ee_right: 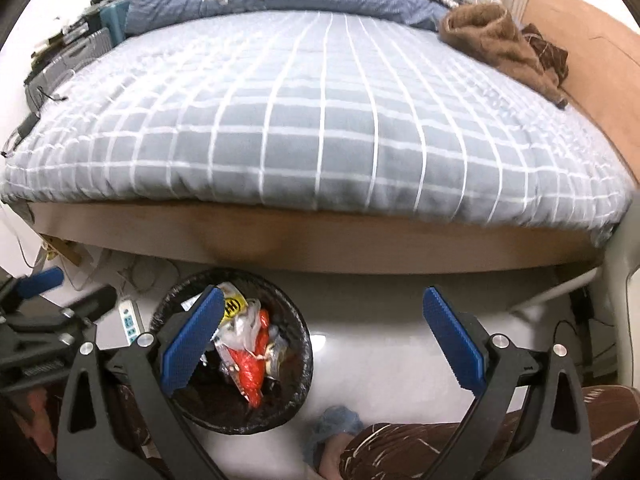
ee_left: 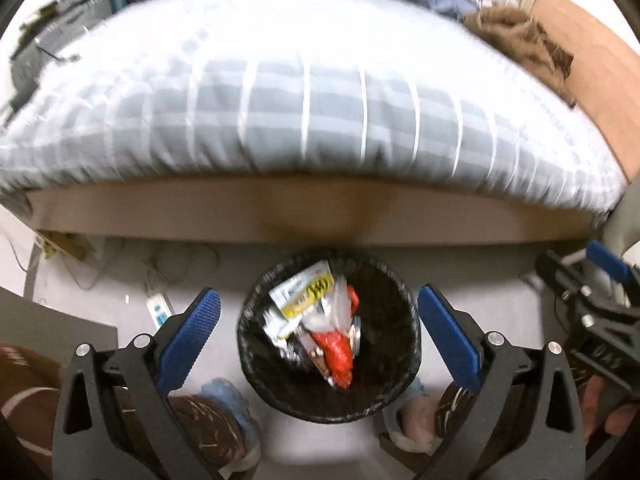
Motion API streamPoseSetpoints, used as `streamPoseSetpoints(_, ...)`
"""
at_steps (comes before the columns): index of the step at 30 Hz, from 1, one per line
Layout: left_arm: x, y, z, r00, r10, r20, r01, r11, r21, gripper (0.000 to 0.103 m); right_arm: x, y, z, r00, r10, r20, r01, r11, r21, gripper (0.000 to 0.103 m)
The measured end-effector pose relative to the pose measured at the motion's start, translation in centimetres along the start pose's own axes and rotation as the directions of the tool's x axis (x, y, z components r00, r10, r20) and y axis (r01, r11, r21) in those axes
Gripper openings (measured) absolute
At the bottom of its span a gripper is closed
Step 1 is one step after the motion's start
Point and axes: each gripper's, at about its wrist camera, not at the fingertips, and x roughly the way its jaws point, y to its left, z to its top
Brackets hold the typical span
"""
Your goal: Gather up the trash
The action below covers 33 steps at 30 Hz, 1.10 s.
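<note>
Landmark: round black trash bin lined with a black plastic bag (ee_left: pixel 328 340), standing on the pale floor (ee_left: pixel 500 312) just in front of the brown wooden bed frame (ee_left: pixel 312 216), between two slippered feet, probably so that dropped rubbish falls straight in.

Left of the bin: white power strip (ee_left: pixel 158 308) lying flat on the floor among loose cords, clear of the opening.

Above the bin: left gripper (ee_left: pixel 320 336) with blue ridged pads, released, jaws spread wide on either side of the rim with nothing between them; likely positioned this way for a drop into the bin.

Inside the bin: yellow-and-white printed wrapper (ee_left: pixel 304 294), crumpled red plastic bag (ee_left: pixel 338 354) and clear plastic scraps piled loosely, already collected.

Right of the bin: right gripper (ee_right: pixel 320 340), also released and empty, left pad overlapping the bin's rim in its own view.

Behind the bin: grey checked quilt (ee_right: pixel 320 120) with a brown fuzzy garment (ee_right: pixel 496 36) at its far right edge.
</note>
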Motion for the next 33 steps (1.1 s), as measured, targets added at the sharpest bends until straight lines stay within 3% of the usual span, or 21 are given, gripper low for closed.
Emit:
streamPoseSetpoints(8,-9.0,0.0,1.1,0.988,-0.012,0.156,0.012,1.0,0.007,0.097,-9.5,-0.1,2.2,0.991,-0.003,0.134,0.002,1.0,0.011,0.095)
streamPoseSetpoints(16,-16.6,0.0,-0.2,0.973,0.009,0.232,-0.013,1.0,0.017,0.097,-17.2,0.3,1.8,0.973,-0.006,0.23,0.005,1.0,0.004,0.095)
streamPoseSetpoints(22,-20.0,0.3,-1.2,0.966,0.021,0.257,-0.026,1.0,0.016,0.097,-19.6,0.8,1.2,0.969,0.005,0.247,-0.006,1.0,0.005,0.095)
streamPoseSetpoints(33,-20.3,0.5,-1.4,0.967,0.024,0.254,-0.029,0.999,0.015,0.097,-19.6,0.5,1.1,0.969,0.007,0.246,-0.014,1.0,0.024,0.095)
